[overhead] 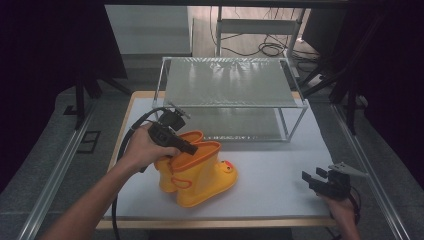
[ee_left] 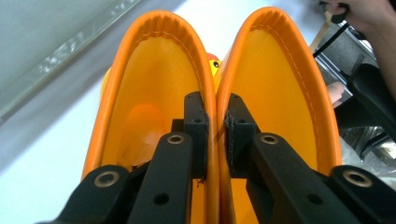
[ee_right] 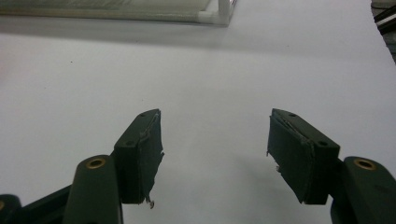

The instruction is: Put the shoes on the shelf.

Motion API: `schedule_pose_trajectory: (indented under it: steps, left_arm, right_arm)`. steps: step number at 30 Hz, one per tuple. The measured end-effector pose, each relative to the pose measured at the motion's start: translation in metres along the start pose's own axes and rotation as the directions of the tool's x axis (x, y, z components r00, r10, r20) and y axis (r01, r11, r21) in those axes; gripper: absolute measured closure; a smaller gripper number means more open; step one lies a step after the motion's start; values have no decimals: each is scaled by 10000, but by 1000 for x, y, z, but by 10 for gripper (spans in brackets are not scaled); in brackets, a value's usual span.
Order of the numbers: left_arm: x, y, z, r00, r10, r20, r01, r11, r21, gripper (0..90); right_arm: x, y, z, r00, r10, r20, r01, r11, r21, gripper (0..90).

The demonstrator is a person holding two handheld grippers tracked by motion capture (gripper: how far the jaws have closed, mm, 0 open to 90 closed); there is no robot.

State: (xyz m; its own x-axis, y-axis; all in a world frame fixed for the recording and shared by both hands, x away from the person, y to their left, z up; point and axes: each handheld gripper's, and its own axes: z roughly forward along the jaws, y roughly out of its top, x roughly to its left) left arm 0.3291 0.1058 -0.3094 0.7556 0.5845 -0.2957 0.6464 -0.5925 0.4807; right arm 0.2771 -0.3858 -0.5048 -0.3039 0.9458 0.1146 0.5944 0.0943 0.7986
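My left gripper (ee_left: pixel 215 135) pinches both adjoining cuffs of the yellow rubber boots (overhead: pixel 200 170) standing mid-table, probably light, floppy and slick, so rim grip suits; right gripper (ee_right: pixel 215 156) spread, idle.

Glossy rubbery yellow boots (overhead: pixel 200 172) — matt white tabletop (overhead: pixel 280 175), metal-framed rack (overhead: pixel 230 97).

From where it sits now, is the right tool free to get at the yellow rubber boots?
Probably yes: bare white tabletop lies between the open right tool and the yellow rubber boots.
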Motion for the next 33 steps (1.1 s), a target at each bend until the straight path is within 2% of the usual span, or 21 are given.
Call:
schedule_pose_trajectory:
  steps: [5, 7, 8, 11, 17, 19, 25, 33]
  left_arm:
    - [-11, 16, 1, 9996, 266, 94, -266, 9996, -38, 824]
    - [-19, 26, 4, 9988, 449, 182, -447, 9990, -67, 824]
    - [-19, 26, 4, 9988, 449, 182, -447, 9990, -67, 824]
    - [-29, 38, 9, 9967, 739, 329, -738, 9973, -26, 824]
    - [-42, 56, 12, 9925, 1069, 590, -1064, 9943, -110, 824]
    - [-48, 63, 13, 9921, 1065, 666, -1053, 9942, -215, 825]
    - [-62, 79, 12, 9901, 1245, 655, -1225, 9919, -330, 825]
    - [-71, 97, 6, 9858, 1555, 628, -1533, 9875, -373, 825]
  right_arm:
    - [-2, 0, 0, 10000, 51, 12, -51, 10000, 20, 352]
    - [-2, 0, -1, 10000, 62, 13, -62, 10000, -39, 352]
    - [-2, 0, -1, 10000, 62, 13, -62, 10000, -39, 352]
    - [-3, 0, -1, 10000, 74, -1, -74, 10000, -50, 352]
    - [-4, 1, -4, 9999, 151, 5, -151, 9998, -164, 352]
    - [-5, 1, -4, 9999, 163, 4, -162, 9997, -171, 352]
    - [-4, 1, -4, 9999, 144, -14, -144, 9997, -182, 352]
    - [-5, 2, -4, 9999, 170, -24, -171, 9996, -203, 352]
